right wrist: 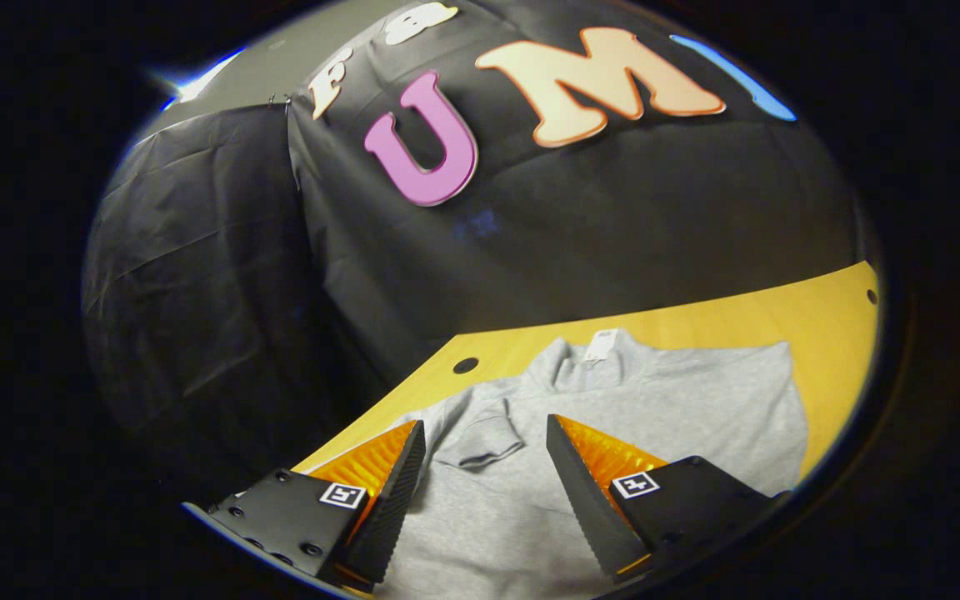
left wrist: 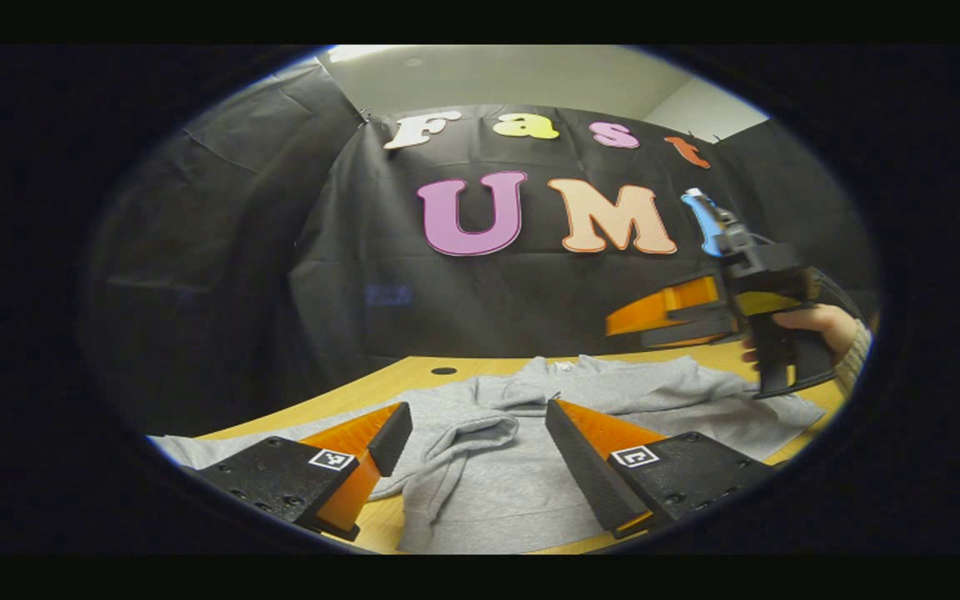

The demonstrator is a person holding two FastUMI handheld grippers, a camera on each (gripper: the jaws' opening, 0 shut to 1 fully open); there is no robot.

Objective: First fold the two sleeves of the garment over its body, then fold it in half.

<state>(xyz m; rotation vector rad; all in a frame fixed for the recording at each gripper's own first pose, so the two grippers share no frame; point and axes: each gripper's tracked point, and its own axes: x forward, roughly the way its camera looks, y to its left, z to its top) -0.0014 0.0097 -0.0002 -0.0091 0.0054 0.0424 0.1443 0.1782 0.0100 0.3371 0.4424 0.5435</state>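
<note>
Spread flat on the light wooden table: grey soft-knit sweatshirt, one sleeve folded onto its body. Above it, left gripper gaping wide, empty; right gripper likewise wide, empty, hand-held.

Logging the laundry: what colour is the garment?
Plain light grey garment, clearest in the right gripper view.

A light wooden table with a small round dark hole near its far edge stands before the wrinkled black cloth wall. Above the cloth, a pale ceiling is visible.
</note>
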